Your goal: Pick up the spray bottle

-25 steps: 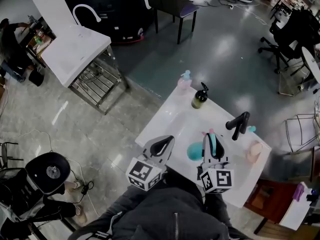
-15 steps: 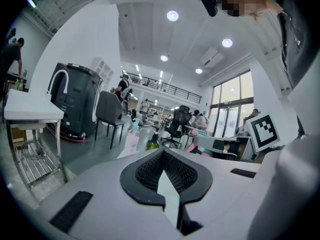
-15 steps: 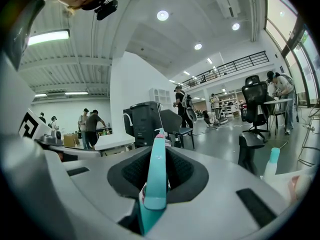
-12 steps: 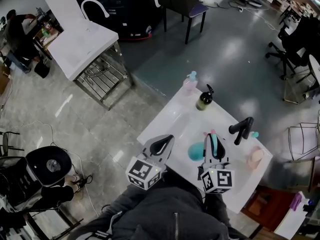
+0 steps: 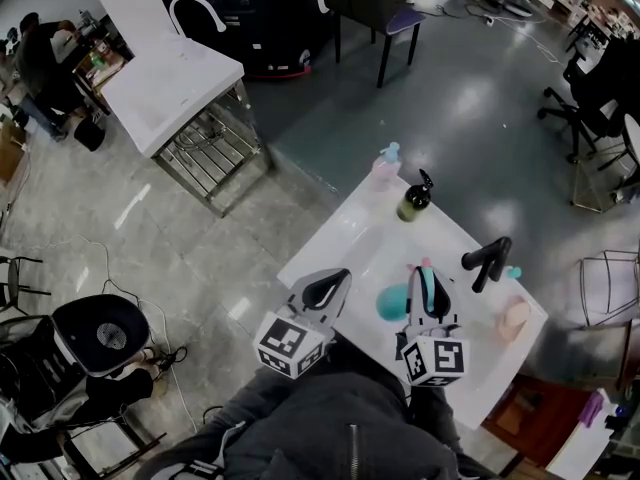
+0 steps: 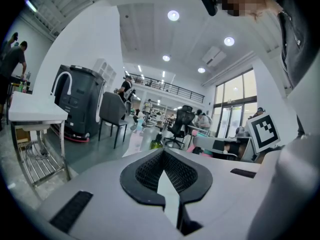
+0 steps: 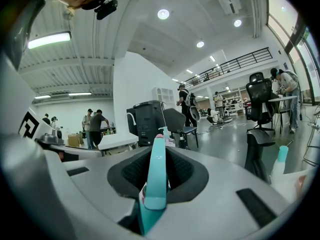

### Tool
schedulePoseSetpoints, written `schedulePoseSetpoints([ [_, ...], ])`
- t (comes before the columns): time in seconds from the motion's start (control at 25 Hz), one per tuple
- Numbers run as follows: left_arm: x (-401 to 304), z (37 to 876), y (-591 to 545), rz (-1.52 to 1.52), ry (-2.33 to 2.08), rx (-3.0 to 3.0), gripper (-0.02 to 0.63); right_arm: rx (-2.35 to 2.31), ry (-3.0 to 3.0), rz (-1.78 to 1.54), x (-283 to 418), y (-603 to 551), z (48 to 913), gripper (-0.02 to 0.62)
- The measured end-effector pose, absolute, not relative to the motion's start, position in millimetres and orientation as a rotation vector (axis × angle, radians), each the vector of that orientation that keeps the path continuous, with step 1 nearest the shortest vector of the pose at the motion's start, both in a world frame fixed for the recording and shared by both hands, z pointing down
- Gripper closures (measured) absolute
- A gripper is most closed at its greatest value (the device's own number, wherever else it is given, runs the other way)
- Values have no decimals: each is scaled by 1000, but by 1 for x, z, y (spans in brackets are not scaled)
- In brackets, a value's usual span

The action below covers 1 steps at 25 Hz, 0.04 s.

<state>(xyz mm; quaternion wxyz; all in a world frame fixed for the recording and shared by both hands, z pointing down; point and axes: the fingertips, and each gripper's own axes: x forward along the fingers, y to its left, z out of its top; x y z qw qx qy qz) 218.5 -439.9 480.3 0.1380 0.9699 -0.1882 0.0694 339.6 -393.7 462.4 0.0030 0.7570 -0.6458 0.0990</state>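
Your left tongs (image 5: 336,280) were pressed together with nothing in them. Your right tongs (image 5: 424,270) pinched a slim teal piece (image 7: 155,181) over the near edge of the tabletop (image 5: 350,240). The spray bottle (image 5: 385,165) stood upright at the far corner, just beside a dark pump bottle (image 5: 414,201), well apart from both tongs.

The left claw (image 5: 322,290) reaches out from the near side, pointing toward the far side and slightly down. Its jaws meet tip to tip with nothing between them. Just to its right, the right claw (image 5: 424,271) points the same way, its jaws pressed on a thin teal thing (image 7: 156,176) that stands upright between them. Both claws sit close in front of the person's dark jacket (image 5: 345,423).
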Motion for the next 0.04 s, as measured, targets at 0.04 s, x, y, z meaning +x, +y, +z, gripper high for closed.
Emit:
schedulePoseSetpoints([
  [0.04,219,480,-441,202,-544,2806,600,2374,-2025,311,339,-394,462,534],
])
